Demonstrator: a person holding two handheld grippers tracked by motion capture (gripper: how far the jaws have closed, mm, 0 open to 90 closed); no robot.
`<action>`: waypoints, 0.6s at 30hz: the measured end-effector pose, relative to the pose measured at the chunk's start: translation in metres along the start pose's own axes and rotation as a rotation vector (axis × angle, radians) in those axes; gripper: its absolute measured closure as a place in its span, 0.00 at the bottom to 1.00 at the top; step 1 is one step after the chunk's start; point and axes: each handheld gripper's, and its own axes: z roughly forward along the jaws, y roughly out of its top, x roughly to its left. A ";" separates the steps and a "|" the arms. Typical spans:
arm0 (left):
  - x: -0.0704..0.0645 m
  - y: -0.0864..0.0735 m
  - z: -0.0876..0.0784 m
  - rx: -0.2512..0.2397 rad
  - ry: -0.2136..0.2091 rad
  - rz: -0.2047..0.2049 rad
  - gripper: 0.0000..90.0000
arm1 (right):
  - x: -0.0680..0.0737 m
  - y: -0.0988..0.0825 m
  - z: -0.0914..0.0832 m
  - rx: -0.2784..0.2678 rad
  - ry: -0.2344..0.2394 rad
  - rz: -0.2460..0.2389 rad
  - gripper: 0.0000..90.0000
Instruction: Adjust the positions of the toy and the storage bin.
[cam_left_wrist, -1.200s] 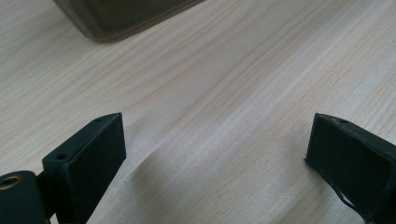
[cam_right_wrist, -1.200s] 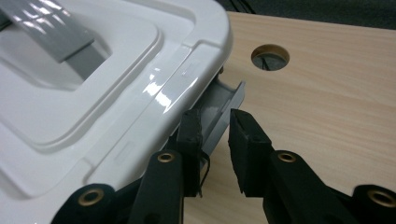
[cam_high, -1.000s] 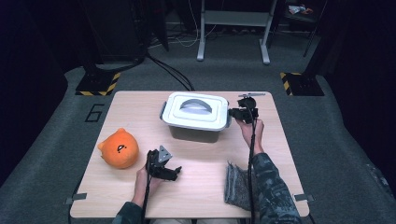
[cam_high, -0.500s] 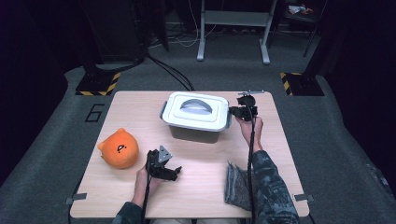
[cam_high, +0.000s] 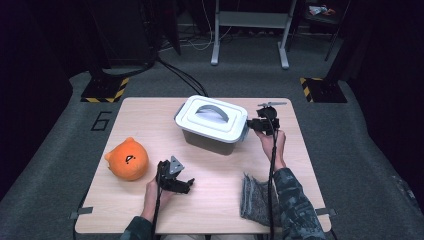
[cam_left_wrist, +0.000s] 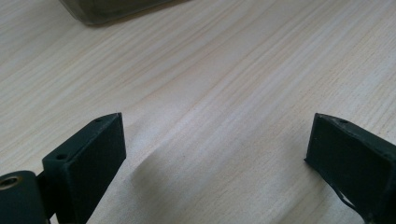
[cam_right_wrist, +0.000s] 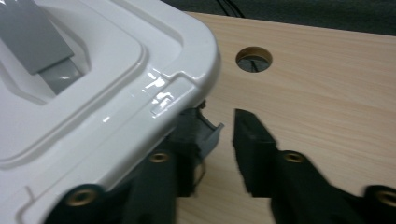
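Right claw beside glossy rounded lid

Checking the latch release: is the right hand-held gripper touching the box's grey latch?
Cannot tell. In the right gripper view, one jaw of the right hand-held gripper overlaps the grey latch; no plain contact or gap.

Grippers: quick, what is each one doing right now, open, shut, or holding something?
Left gripper: open, empty, over the table.
Right gripper: jaws just opening, at the latch of the box.

Box mid-table, plush front-left, probably a cloth front-right
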 end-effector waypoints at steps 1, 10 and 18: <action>0.000 0.000 0.000 0.000 0.000 0.000 0.05 | -0.002 -0.001 -0.002 -0.005 0.013 -0.002 0.61; 0.000 0.000 0.000 0.000 -0.001 -0.001 0.05 | 0.009 0.012 -0.028 -0.010 0.062 -0.126 0.24; 0.000 0.000 0.000 0.000 -0.002 -0.001 0.05 | 0.044 0.029 -0.014 0.013 0.138 -0.261 0.35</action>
